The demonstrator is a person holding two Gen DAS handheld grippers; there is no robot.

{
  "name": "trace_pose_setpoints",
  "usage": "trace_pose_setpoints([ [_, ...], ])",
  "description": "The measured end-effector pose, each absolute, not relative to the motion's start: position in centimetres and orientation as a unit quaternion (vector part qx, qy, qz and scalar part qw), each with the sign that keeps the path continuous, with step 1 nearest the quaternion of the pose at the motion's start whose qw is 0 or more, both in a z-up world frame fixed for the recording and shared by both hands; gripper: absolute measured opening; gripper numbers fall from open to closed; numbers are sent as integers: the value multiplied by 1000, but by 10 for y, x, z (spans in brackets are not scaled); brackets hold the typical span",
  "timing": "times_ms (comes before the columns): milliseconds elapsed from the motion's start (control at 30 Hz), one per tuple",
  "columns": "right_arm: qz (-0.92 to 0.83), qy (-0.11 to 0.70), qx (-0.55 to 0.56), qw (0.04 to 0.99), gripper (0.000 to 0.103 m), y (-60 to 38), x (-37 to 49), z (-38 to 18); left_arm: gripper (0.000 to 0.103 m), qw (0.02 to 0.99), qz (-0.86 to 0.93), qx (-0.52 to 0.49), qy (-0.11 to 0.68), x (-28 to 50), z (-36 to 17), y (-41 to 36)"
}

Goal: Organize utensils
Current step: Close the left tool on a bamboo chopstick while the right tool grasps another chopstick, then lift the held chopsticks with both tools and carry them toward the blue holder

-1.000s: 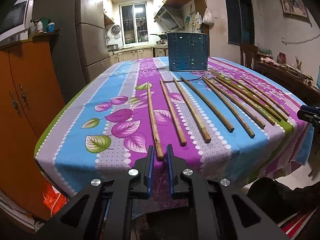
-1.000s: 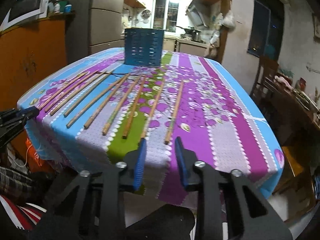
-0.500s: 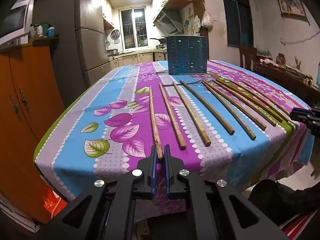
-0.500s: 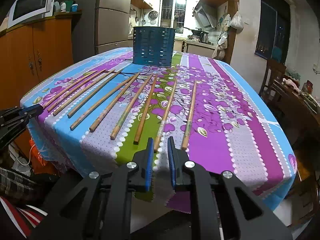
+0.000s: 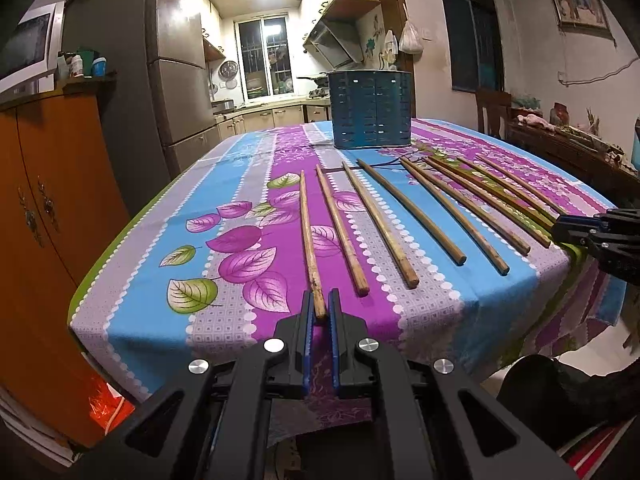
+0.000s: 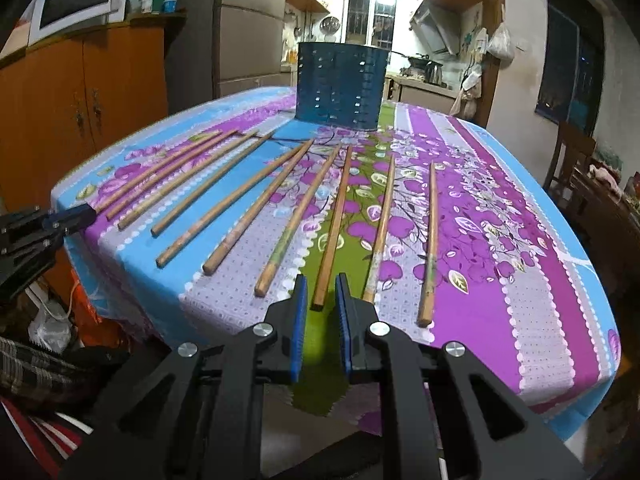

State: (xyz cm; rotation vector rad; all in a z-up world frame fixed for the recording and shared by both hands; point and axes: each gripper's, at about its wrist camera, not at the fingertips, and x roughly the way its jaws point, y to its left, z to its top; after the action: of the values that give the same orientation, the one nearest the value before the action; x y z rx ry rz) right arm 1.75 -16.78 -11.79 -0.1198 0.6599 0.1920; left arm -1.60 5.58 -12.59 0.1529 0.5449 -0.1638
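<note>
Several wooden chopsticks lie side by side on the flowered tablecloth [image 5: 132,272], pointing toward a blue slotted utensil holder [image 5: 370,114] at the far end; the holder also shows in the right wrist view [image 6: 340,84]. My left gripper [image 5: 319,304] is shut on the near end of the leftmost chopstick [image 5: 308,236]. My right gripper [image 6: 321,288] is open, its blue pads on either side of the near end of a chopstick [image 6: 334,228] without touching it.
An orange cabinet [image 5: 52,200] stands left of the table, a fridge [image 5: 176,72] behind it. A dark side table with clutter [image 5: 568,148] and a chair [image 6: 572,160] stand to the right. The table's near edge lies just under both grippers.
My left gripper has closed onto the leftmost chopstick's end. My right gripper has moved left to a different chopstick, narrowing and then reopening a little around its end.
</note>
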Motion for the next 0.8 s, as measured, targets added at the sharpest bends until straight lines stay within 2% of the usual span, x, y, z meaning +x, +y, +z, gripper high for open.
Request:
trace_pose_setpoints([
  [133,96,329,-28,939,13,-173,19,-118,9,957,-80,75,268,-16,-126,56],
  [233,99,327,-10,940,6,-174,19,-119,8,957,-80,73,268,-16,-126,56],
  [800,82,252,40,963,5,-186,4,-84,8,963,-76,79,246,-18,-114,58],
])
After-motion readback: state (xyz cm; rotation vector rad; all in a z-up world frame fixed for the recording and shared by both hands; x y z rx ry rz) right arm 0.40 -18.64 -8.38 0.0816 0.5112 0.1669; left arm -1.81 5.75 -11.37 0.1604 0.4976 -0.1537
